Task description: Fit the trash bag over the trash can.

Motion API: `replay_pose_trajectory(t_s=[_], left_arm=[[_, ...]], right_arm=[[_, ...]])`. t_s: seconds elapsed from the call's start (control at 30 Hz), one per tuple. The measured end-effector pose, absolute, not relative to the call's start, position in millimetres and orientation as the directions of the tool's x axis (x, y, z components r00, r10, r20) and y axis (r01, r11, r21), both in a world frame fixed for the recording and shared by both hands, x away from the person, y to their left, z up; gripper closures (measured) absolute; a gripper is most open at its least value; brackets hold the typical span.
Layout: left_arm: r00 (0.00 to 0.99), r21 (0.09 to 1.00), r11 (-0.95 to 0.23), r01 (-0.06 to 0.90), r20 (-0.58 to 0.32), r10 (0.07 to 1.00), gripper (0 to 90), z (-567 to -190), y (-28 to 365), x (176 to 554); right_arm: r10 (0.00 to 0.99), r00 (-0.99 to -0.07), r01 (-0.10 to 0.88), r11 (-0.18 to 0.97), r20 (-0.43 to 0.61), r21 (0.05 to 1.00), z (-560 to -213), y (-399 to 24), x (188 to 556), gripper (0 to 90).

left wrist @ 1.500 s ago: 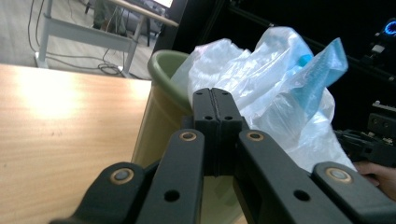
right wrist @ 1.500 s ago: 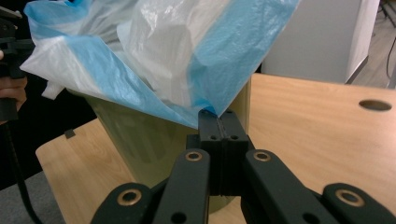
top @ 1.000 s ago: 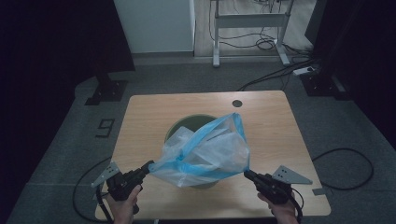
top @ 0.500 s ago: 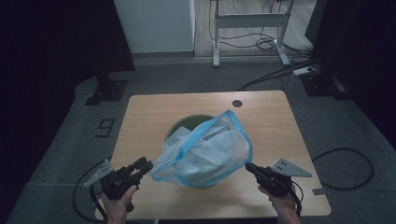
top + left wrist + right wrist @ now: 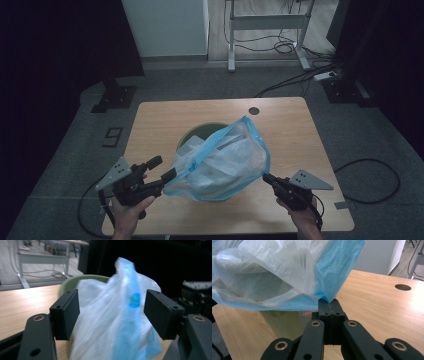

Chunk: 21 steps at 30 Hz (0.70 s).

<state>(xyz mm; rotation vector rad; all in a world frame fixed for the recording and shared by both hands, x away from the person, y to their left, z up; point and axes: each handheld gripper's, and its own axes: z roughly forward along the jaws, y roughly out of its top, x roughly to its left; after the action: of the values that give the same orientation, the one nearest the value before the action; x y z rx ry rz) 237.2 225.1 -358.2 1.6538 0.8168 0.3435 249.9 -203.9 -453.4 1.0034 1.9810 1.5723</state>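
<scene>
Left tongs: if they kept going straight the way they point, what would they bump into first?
Most likely the plastic bag. The left tongs stand open and have just been opening, with the bag between the jaws but not pinched. The green bin sits behind it; depth is hard to judge.

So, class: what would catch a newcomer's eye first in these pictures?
The blue-edged plastic bag billowing over the green bin at the table's middle. The right tongs pinch its blue rim, while the left tongs, which have just been opening, stand open with the bag loose between them.
</scene>
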Motion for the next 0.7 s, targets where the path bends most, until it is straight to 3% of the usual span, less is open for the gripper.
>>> replay_pose_trajectory(t_s=[0.27, 0.37, 0.47, 0.6, 0.7], left_arm=[[0.737, 0.91, -0.215, 0.355, -0.13, 0.664, 25.4, -349.5, 181.6, 254.6], [0.729, 0.894, -0.256, 0.369, -0.107, 0.676, 28.8, -356.0, 171.4, 261.0], [0.701, 0.882, -0.285, 0.374, -0.068, 0.71, 47.7, -361.8, 166.9, 264.3], [0.69, 0.883, -0.269, 0.384, -0.08, 0.72, 74.5, -365.4, 171.0, 267.4], [0.682, 0.888, -0.253, 0.385, -0.09, 0.725, 84.2, -365.0, 174.7, 267.5]], right_arm=[[0.749, -0.654, 0.261, 0.088, 0.109, 0.961, -448.1, -207.2, 246.5, 89.0], [0.746, -0.657, 0.257, 0.089, 0.106, 0.962, -447.4, -208.2, 244.9, 88.0], [0.746, -0.659, 0.244, 0.089, 0.098, 0.966, -446.6, -209.3, 242.3, 78.6], [0.765, -0.64, 0.211, 0.082, 0.074, 0.974, -440.4, -210.9, 236.0, 50.2], [0.771, -0.632, 0.201, 0.061, 0.082, 0.978, -429.3, -213.3, 232.1, 37.5]])
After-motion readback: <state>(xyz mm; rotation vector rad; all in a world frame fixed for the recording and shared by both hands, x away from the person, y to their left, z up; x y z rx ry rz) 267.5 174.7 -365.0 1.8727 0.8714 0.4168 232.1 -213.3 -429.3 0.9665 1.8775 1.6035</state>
